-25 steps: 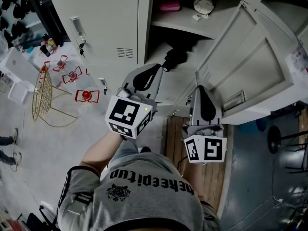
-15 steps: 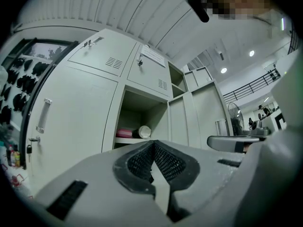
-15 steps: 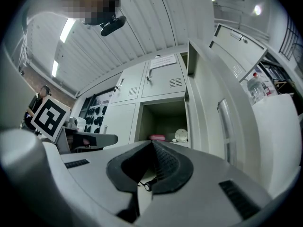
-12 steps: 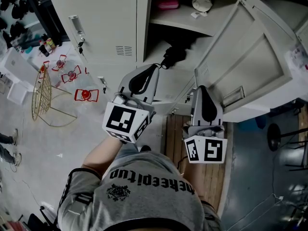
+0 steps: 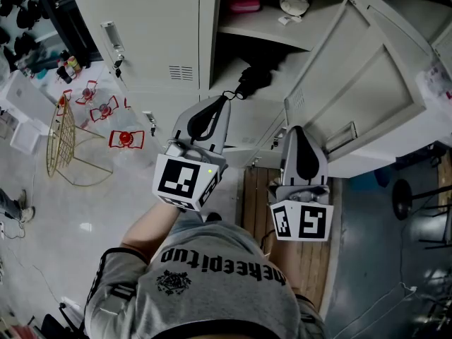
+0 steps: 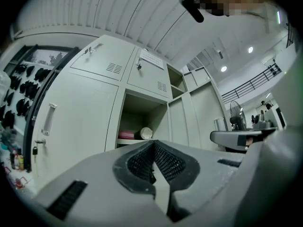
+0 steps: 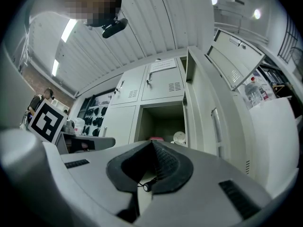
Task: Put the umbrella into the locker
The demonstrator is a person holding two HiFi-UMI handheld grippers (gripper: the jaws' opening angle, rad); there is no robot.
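The folded black umbrella (image 5: 256, 78) is seen in the locker (image 5: 263, 32), upper centre, below the shelf. The fingers of the left gripper (image 5: 223, 101) and right gripper (image 5: 297, 130) are pressed together, with nothing seen between them. The umbrella is judged light, with soft fabric over a stiff core, and best gripped mid-body.

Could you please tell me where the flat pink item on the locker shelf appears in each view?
Head view: flat pink item, top centre.
Left gripper view: flat pink item, left of centre.
Right gripper view: flat pink item, centre.
Shared landmark: round white object beside it.
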